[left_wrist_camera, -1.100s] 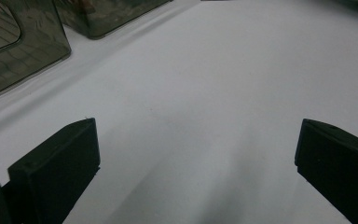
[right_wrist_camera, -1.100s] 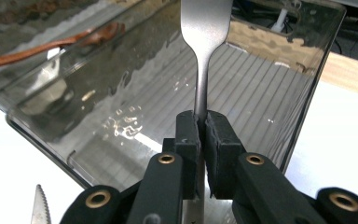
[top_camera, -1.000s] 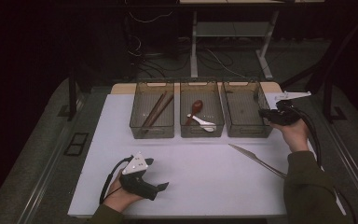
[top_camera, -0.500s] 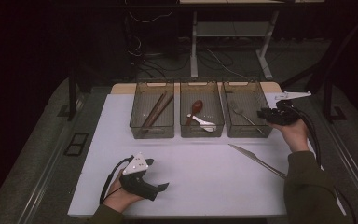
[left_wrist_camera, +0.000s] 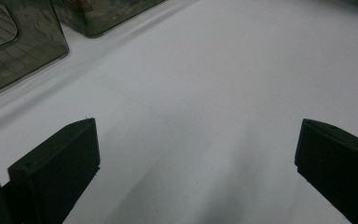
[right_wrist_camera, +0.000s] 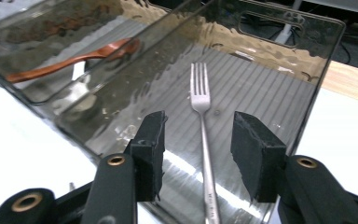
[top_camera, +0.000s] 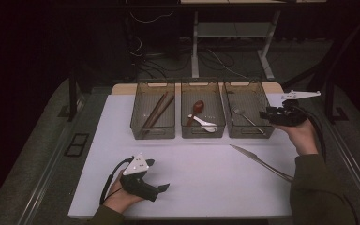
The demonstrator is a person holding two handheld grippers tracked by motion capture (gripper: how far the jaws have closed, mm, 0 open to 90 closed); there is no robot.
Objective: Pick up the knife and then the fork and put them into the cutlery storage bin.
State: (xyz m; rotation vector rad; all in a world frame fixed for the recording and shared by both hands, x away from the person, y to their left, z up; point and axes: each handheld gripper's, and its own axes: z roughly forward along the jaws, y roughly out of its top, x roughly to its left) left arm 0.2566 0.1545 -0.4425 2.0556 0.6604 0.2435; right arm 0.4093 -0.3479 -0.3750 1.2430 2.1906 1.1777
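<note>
White matte sheet [top_camera: 206,183] covers the table, wood edge showing behind the bins. Room is dark; floor behind has cables and the metal legs of another desk [top_camera: 195,47].

Three smoky translucent plastic bins in a row at the back of the sheet, ribbed floors, cut-out handles. Left bin [top_camera: 153,133]: wooden chopsticks [top_camera: 155,112] lying diagonal. Middle bin [top_camera: 202,132]: brown wooden spoon [top_camera: 196,109] plus a white spoon [top_camera: 202,123]. Right bin [top_camera: 248,132]: steel fork [right_wrist_camera: 200,107], flat on the ribbed floor, tines away from me.

My right gripper [right_wrist_camera: 196,144] sits at the right bin's outer edge, jaws have just been opening, now parted. The fork handle runs between the two black pads in the right gripper view but the pads aren't pressing on it, so released.

My left gripper [top_camera: 161,190] rests low on the sheet near the front edge, jaws spread wide, bare sheet between them.

Steel knife [top_camera: 258,161] lies diagonal on the sheet, front right, well apart from the bins
</note>
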